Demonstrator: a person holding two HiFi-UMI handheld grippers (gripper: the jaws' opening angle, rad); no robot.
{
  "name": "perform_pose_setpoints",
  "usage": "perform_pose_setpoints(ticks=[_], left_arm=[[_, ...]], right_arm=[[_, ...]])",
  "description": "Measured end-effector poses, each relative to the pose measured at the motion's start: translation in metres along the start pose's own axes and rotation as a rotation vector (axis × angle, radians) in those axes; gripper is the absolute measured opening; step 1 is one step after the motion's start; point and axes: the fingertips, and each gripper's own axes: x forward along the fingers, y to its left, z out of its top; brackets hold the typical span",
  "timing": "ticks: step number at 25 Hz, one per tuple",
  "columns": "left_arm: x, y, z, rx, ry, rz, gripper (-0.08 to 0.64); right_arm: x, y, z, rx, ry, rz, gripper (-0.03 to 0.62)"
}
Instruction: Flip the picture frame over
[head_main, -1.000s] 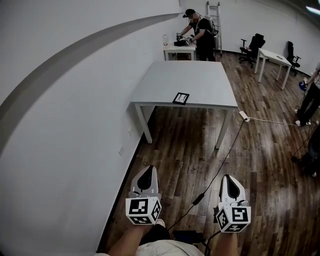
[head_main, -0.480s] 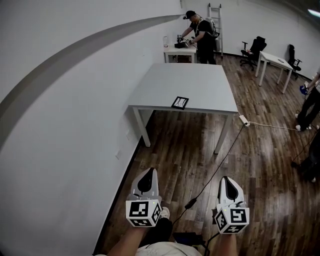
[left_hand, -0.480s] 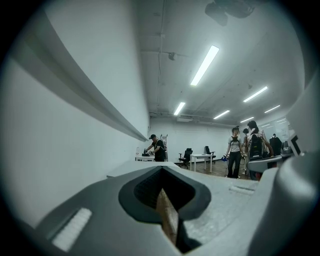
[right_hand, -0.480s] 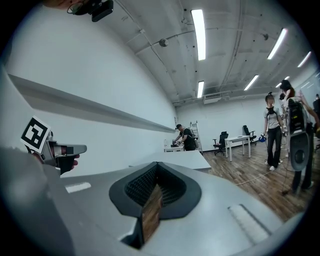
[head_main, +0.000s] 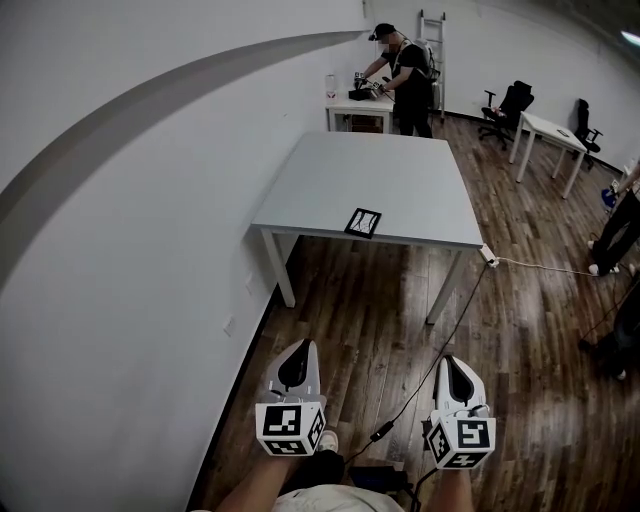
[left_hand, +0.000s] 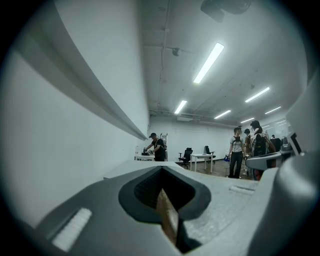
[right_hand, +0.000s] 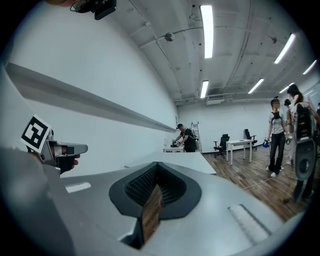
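The left gripper (head_main: 296, 348) and the right gripper (head_main: 452, 360) are both clenched on nothing and held low by the body. The picture frame (head_main: 363, 222) lies flat well ahead, between their two lines, at the near edge of the grey table (head_main: 400, 160). Its long axis cannot be judged. A cable (head_main: 440, 320) trails across the floor ahead of the right gripper.

On table (head_main: 370, 170), near front edge: picture frame (head_main: 362, 222). Behind table: small desk (head_main: 358, 102). Well short of table, side by side: left gripper (head_main: 297, 346), right gripper (head_main: 453, 359).
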Motion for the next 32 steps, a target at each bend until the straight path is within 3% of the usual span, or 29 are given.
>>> perform_pose_setpoints(ticks=[13,21,32], left_arm=[[0.125,0.09,-0.004,-0.025,0.011,-0.032,0.0],[0.173,0.115,0.002,-0.026,0.001,-0.059,0.0],[0.225,0.115,-0.003,-0.026,0.012,-0.064,0.0]], right_arm=[[0.15,0.03,0.014,-0.028,0.018,-0.016,0.025],[0.203,0.037,0.024,-0.033,0.01,-0.028,0.025],[0.251,0.015,0.02,-0.026,0.013,-0.023,0.025]])
